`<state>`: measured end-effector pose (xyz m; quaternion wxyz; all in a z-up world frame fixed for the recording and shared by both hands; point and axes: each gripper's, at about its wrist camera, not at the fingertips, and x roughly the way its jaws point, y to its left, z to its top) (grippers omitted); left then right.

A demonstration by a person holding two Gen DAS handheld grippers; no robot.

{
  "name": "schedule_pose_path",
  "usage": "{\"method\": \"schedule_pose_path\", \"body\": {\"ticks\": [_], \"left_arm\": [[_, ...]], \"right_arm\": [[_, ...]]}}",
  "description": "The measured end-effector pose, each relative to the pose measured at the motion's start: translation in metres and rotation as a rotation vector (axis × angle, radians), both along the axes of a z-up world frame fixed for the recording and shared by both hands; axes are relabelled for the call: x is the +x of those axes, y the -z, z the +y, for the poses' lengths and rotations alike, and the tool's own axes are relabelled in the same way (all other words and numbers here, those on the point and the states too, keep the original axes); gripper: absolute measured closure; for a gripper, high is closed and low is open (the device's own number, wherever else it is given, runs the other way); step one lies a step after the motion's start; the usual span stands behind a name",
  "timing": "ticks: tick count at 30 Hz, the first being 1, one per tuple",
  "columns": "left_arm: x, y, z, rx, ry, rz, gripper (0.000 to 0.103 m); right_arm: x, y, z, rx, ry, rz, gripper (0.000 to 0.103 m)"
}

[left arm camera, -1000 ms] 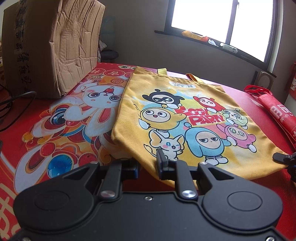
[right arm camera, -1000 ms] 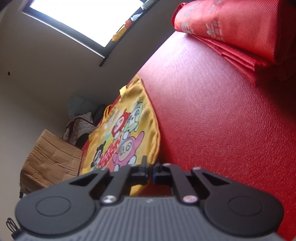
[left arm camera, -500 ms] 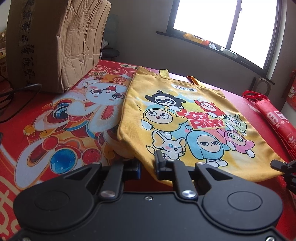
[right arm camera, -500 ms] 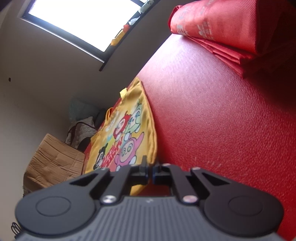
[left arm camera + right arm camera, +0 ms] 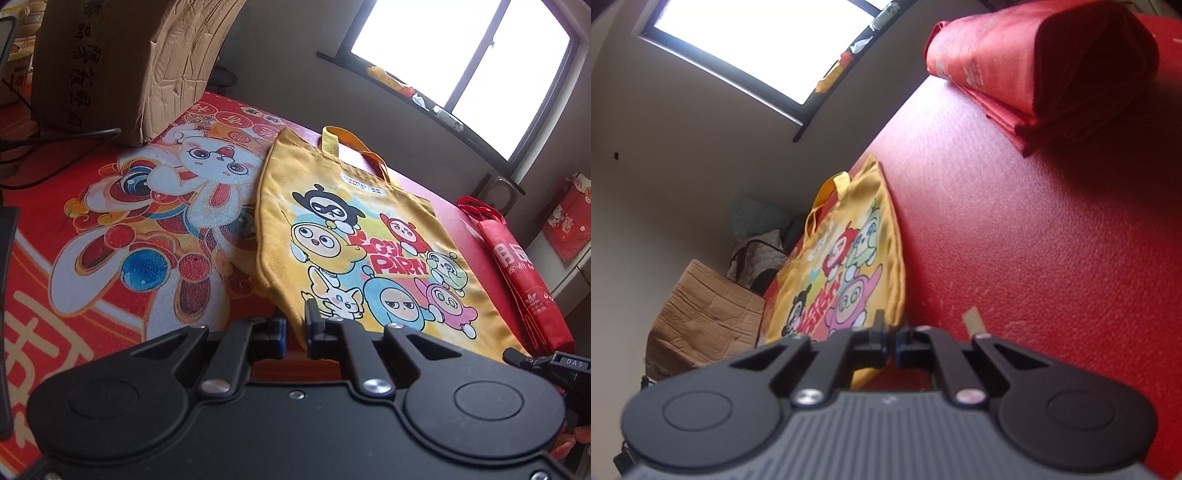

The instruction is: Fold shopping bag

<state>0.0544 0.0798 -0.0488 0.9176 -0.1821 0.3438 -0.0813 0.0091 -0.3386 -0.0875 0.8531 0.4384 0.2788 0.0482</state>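
On the red table (image 5: 447,192) the yellow shopping bag (image 5: 369,240) lies flat, handles away. The left gripper (image 5: 295,332) is closing its jaws over the near bottom corner; the right gripper (image 5: 890,341) pinches the other bottom corner, jaws pressed together. A shallow bite could slip on lifting, skewing the fold, or the bag could drag toward the folded red bag (image 5: 524,280).

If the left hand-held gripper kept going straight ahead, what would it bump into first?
Probably the yellow cartoon-printed fabric shopping bag: its near bottom corner already sits between the closing left hand-held gripper jaws.
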Motion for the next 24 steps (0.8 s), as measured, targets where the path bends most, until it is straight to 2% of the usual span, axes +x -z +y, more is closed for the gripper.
{"method": "schedule_pose_path", "body": {"ticks": [8,14,24], "left_arm": [[-0.050,-0.003,-0.011,0.046,0.019,-0.052,0.094],[-0.079,-0.003,-0.007,-0.002,0.026,-0.057,0.094],[-0.120,-0.006,-0.007,0.011,0.026,-0.089,0.094]], "right_arm": [[-0.051,-0.013,-0.007,-0.068,-0.037,-0.031,0.099],[-0.074,-0.012,-0.015,-0.043,-0.037,-0.035,0.099],[-0.108,-0.013,-0.020,-0.018,-0.060,-0.032,0.099]]}}
